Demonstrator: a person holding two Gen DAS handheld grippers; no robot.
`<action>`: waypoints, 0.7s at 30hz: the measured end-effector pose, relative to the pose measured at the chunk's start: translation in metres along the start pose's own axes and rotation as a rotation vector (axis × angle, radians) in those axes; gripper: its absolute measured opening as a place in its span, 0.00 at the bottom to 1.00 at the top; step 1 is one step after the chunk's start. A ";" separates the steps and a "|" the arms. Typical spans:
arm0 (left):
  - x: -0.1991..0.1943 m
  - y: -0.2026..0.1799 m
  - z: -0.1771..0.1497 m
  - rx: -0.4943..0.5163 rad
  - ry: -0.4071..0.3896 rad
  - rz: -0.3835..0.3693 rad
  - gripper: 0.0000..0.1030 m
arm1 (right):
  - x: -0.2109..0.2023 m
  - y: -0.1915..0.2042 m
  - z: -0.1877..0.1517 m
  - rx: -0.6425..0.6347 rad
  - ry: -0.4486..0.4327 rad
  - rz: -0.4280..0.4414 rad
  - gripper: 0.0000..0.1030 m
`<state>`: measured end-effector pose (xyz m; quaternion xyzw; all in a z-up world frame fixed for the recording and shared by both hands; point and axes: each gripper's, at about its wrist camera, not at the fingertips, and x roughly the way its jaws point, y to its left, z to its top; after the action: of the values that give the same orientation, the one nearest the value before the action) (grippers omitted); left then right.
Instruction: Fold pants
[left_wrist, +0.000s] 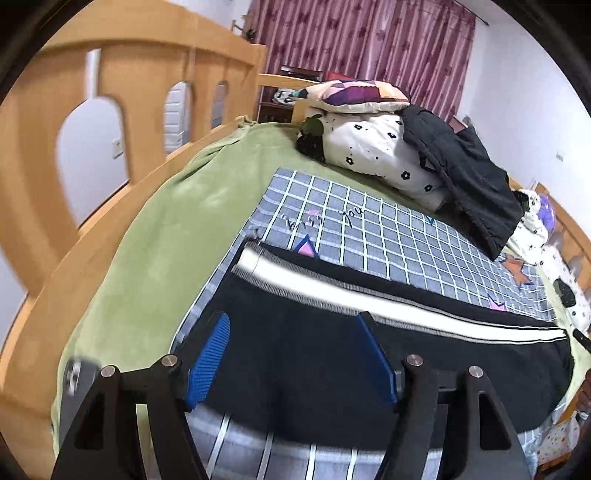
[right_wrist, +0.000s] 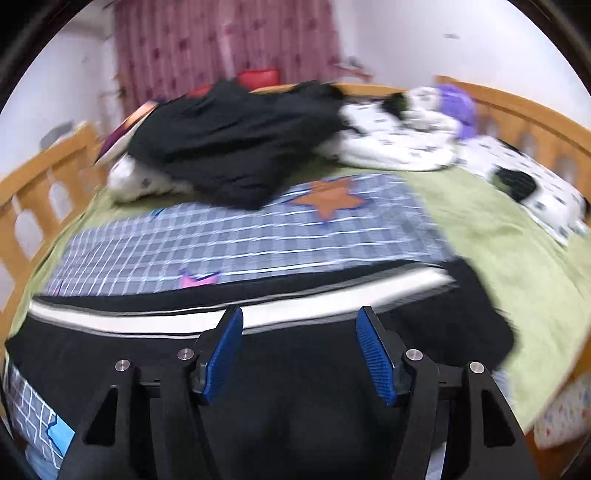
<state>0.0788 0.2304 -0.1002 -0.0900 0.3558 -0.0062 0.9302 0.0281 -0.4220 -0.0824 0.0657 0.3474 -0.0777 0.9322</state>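
One pair of black pants with a white side stripe (left_wrist: 332, 354) lies on one bed (left_wrist: 155, 236), over one grey checked sheet (left_wrist: 369, 229). Behind it sit one heap of dark clothing (left_wrist: 465, 173), one flower-print white quilt (left_wrist: 373, 147) and one patchwork pillow (left_wrist: 354, 94). On the checked sheet the right wrist view shows one orange star (right_wrist: 328, 199) and one pink star (right_wrist: 195, 279); one wine-red curtain (left_wrist: 362, 40) hangs behind.

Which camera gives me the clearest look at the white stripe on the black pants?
The left wrist view: the white stripe is fairly sharp, running diagonally along the black pants. The right wrist view shows it too, but motion-blurred and partly hidden behind the gripper.
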 end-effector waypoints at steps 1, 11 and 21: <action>0.008 -0.004 0.005 0.003 0.005 0.014 0.66 | 0.009 0.012 0.000 -0.021 0.005 0.017 0.61; 0.090 -0.006 0.036 -0.014 0.059 0.043 0.66 | 0.105 0.126 0.015 -0.274 0.051 0.181 0.61; 0.167 0.010 0.047 0.028 0.174 0.101 0.66 | 0.194 0.163 -0.003 -0.431 0.271 0.318 0.56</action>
<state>0.2343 0.2349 -0.1783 -0.0580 0.4392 0.0279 0.8961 0.2021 -0.2813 -0.2012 -0.0701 0.4626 0.1544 0.8702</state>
